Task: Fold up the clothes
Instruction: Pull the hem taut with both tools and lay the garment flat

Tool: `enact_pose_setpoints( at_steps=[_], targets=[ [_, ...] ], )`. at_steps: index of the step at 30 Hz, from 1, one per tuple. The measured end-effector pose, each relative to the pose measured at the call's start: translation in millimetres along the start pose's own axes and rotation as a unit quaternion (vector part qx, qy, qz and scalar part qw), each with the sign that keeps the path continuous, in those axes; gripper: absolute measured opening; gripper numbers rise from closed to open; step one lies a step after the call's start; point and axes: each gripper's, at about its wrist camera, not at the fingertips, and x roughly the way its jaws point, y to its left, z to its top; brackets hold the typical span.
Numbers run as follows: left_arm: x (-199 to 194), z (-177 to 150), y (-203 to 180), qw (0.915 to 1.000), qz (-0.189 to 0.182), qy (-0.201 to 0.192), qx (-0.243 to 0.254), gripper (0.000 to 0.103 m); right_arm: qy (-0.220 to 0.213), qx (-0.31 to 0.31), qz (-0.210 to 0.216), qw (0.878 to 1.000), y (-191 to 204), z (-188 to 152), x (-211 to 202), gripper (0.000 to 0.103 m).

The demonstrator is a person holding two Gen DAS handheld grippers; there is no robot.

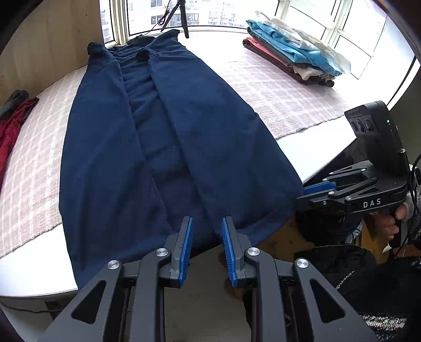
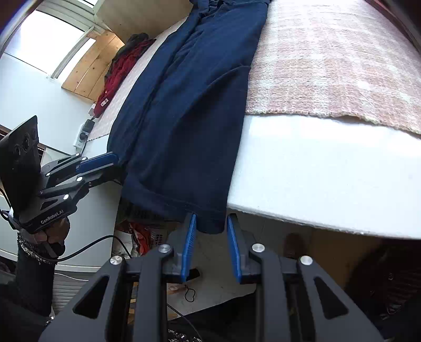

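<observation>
Lying lengthwise on the checked mat (image 1: pixel 276 102), the navy garment (image 1: pixel 168 136) runs from the far window toward you in the left wrist view, both long sides folded in over its middle and its near hem draped off the table (image 1: pixel 34 276) edge. Your left gripper (image 1: pixel 206 231) hovers at that hem with its jaws parted; the blue pads (image 1: pixel 185 250) sit over the cloth's near edge and grip nothing. At the right, your right gripper (image 1: pixel 307 193) reaches in sideways to the garment's near right corner, its tips hidden at the cloth, so you cannot tell from this side how wide it stands. A stack of folded clothes (image 1: pixel 294 50) rests on the mat at the far right, well apart from the garment. A red garment (image 1: pixel 10 129) lies bunched at the far left edge. A tripod (image 1: pixel 179 13) stands by the window beyond the garment's far end.

In the right wrist view, your right gripper (image 2: pixel 210 222) is spread open with the garment's (image 2: pixel 184 118) hanging corner sitting between its pads (image 2: pixel 189 244), which stand apart from the cloth on both sides. Your left gripper (image 2: pixel 115 165) comes in from the left and meets the garment's left edge near the table (image 2: pixel 329 179) rim; its tips are hidden there. The mat (image 2: pixel 336 63) shows to the right of the garment, and the red garment (image 2: pixel 118 71) lies far left.
</observation>
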Motion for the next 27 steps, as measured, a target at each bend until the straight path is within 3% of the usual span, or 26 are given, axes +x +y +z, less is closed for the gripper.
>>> enact_pose_setpoints(
  at_steps=[1,2,7,9,11,13,15,18,22,24,27],
  targets=[
    [0,0,1,1.0000,0.001,-0.001,0.000,0.023,-0.002,-0.003,0.004,1.000,0,0,2,0.020],
    [-1,0,2,1.0000,0.002,-0.002,0.000,0.023,-0.004,0.001,0.014,1.000,-1,0,5,0.006],
    [4,6,10,0.9998,0.016,-0.001,-0.009,0.023,-0.045,0.064,0.098,0.992,6,-18,-29,0.004],
    [3,7,11,0.9999,0.011,-0.004,-0.010,0.023,-0.064,0.054,0.120,0.989,19,-24,-37,0.004],
    [4,8,8,1.0000,0.006,-0.005,-0.005,0.023,-0.035,0.041,0.072,0.996,19,-27,-17,0.004],
    [4,8,2,1.0000,0.001,-0.006,0.004,0.023,0.020,0.077,0.090,0.993,2,-30,2,0.005],
    [2,8,-9,0.9999,-0.009,-0.010,0.011,0.023,0.031,0.088,0.070,0.993,-4,-28,-3,0.008],
    [-3,6,-32,0.9989,-0.029,-0.022,0.028,0.024,0.033,0.049,0.055,0.997,5,-18,-26,0.010],
    [1,3,-76,0.9958,-0.059,-0.032,0.062,0.027,-0.043,0.034,0.034,0.998,-4,38,-65,0.019],
    [9,6,-96,0.9941,-0.050,-0.029,0.092,0.029,-0.079,0.025,0.015,0.996,-18,84,-68,0.035],
    [20,12,-107,0.9936,-0.043,-0.024,0.101,0.029,-0.106,0.010,-0.022,0.994,-36,161,-58,0.035]
  ],
)
